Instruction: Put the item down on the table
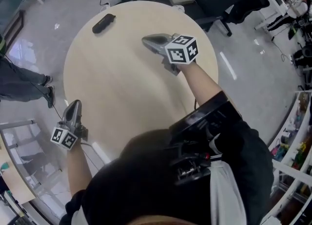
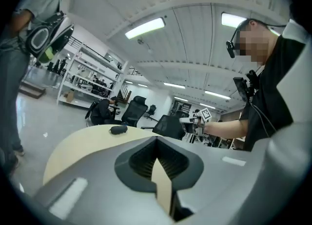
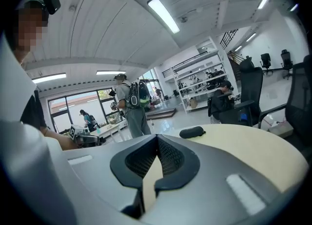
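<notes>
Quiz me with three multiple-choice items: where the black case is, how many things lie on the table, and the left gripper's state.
1. The case lies on the table at: A its far-left edge; B its middle; C its near edge.
2. Things on the table: A one; B three; C five.
3. The left gripper is: A wide open; B shut, empty; C shut on the case.
1 A, it sits by the far rim. 2 A, only the case lies there. 3 B, its jaws meet on nothing.
</notes>
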`<state>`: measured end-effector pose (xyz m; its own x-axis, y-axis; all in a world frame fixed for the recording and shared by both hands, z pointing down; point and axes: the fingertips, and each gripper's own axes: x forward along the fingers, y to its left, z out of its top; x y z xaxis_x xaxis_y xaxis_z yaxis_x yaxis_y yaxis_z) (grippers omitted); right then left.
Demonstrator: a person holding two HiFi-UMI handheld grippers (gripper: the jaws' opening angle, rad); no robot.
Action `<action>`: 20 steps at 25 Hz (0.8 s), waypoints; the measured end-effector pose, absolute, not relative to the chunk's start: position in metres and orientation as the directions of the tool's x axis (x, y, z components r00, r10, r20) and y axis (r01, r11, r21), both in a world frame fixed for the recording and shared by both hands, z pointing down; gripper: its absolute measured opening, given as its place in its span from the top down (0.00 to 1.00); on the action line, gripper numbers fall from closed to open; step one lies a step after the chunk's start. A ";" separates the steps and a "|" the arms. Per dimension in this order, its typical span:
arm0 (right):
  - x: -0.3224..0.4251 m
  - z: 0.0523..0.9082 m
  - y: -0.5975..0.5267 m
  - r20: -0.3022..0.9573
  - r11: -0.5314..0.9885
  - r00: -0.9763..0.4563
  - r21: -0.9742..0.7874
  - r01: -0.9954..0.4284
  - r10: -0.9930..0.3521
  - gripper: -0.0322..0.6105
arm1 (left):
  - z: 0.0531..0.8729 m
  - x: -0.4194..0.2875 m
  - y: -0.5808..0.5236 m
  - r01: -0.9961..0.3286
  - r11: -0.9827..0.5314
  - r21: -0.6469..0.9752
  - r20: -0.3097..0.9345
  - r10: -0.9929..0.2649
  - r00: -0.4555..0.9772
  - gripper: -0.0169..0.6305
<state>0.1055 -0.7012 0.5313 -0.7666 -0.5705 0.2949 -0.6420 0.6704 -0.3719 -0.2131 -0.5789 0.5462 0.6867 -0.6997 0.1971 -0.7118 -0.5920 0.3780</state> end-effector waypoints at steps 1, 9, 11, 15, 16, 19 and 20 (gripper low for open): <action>0.098 0.528 -0.691 0.300 0.671 -0.767 -0.372 -0.641 -0.567 0.93 | 0.539 -0.223 -0.563 -0.714 -0.585 0.384 0.183 -0.710 0.680 0.98; 0.054 0.484 -0.607 0.293 0.669 -0.765 -0.371 -0.644 -0.574 0.93 | 0.467 -0.275 -0.463 -0.704 -0.629 0.329 0.087 -0.722 0.686 0.98; 0.055 0.475 -0.588 0.280 0.664 -0.763 -0.376 -0.646 -0.583 0.93 | 0.451 -0.280 -0.444 -0.702 -0.636 0.321 0.065 -0.724 0.686 0.98; 0.080 0.460 -0.557 0.244 0.653 -0.767 -0.411 -0.636 -0.593 0.93 | 0.421 -0.263 -0.410 -0.709 -0.645 0.284 0.037 -0.731 0.681 0.98; 0.087 0.457 -0.550 0.235 0.658 -0.772 -0.414 -0.629 -0.590 0.93 | 0.413 -0.255 -0.402 -0.713 -0.645 0.275 0.028 -0.736 0.677 0.98; 0.109 0.443 -0.537 0.204 0.695 -0.798 -0.401 -0.596 -0.567 0.93 | 0.391 -0.228 -0.379 -0.736 -0.632 0.244 0.000 -0.759 0.651 0.98; 0.116 0.438 -0.533 0.196 0.710 -0.808 -0.392 -0.584 -0.556 0.93 | 0.386 -0.217 -0.372 -0.747 -0.621 0.238 -0.007 -0.770 0.638 0.98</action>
